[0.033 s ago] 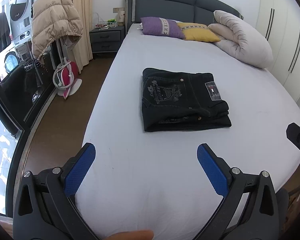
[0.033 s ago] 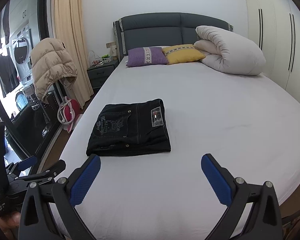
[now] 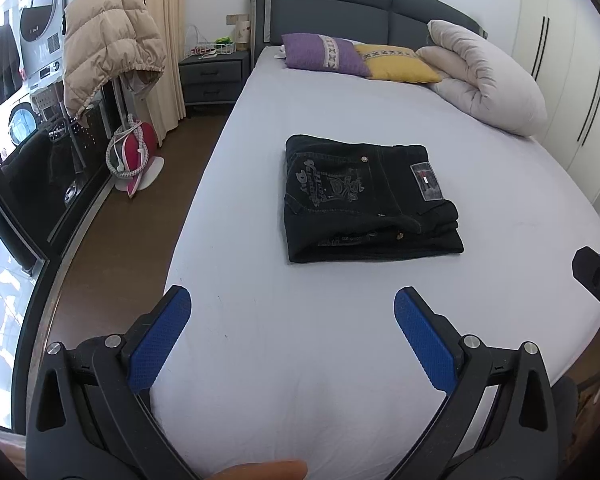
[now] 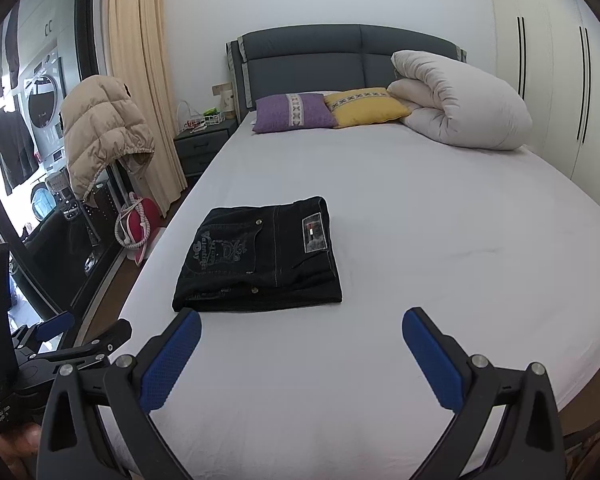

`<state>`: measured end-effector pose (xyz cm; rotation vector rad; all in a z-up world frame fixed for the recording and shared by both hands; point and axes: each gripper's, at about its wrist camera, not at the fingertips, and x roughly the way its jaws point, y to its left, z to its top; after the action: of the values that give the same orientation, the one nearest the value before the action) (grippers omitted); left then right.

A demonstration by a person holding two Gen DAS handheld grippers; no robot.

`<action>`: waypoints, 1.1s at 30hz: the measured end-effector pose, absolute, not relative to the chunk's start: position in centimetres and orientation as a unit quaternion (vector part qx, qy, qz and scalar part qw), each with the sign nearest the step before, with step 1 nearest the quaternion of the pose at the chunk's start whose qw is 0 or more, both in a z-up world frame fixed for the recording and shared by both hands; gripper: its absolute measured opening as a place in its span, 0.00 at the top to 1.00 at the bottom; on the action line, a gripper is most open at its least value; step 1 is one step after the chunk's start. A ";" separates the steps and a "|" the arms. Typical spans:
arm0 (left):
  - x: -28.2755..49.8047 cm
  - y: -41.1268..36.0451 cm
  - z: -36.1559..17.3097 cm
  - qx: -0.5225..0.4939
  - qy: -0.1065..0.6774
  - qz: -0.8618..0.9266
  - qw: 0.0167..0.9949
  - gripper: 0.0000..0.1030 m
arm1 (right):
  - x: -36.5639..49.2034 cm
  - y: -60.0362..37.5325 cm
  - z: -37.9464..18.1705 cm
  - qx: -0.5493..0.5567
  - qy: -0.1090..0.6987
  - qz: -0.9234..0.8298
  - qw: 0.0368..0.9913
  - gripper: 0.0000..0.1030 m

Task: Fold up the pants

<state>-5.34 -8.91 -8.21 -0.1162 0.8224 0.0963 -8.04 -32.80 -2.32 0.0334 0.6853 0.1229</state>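
Black jeans [image 3: 364,200] lie folded into a compact rectangle on the white bed [image 3: 340,360], back pocket embroidery and label patch facing up. They also show in the right wrist view [image 4: 260,256]. My left gripper [image 3: 292,312] is open and empty, held above the sheet short of the jeans' near edge. My right gripper [image 4: 302,328] is open and empty, just in front of the jeans' near edge and to their right. The left gripper also shows at the lower left of the right wrist view [image 4: 80,332].
A purple pillow [image 4: 294,112], a yellow pillow [image 4: 364,106] and a rolled white duvet [image 4: 460,100] lie at the headboard. Left of the bed are a nightstand [image 4: 204,148], a beige jacket [image 4: 104,136] on a rack and a red iron [image 3: 134,152] on the brown floor.
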 end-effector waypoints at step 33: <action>-5.5 -9.0 -8.9 -0.057 0.403 0.050 0.912 0.00 | -8.2 -32.8 -3.1 0.018 0.343 0.062 0.937 0.00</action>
<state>-5.48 -9.02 -8.92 -0.1180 0.8314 0.1022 -8.19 -32.79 -3.11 0.0364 0.7016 0.1277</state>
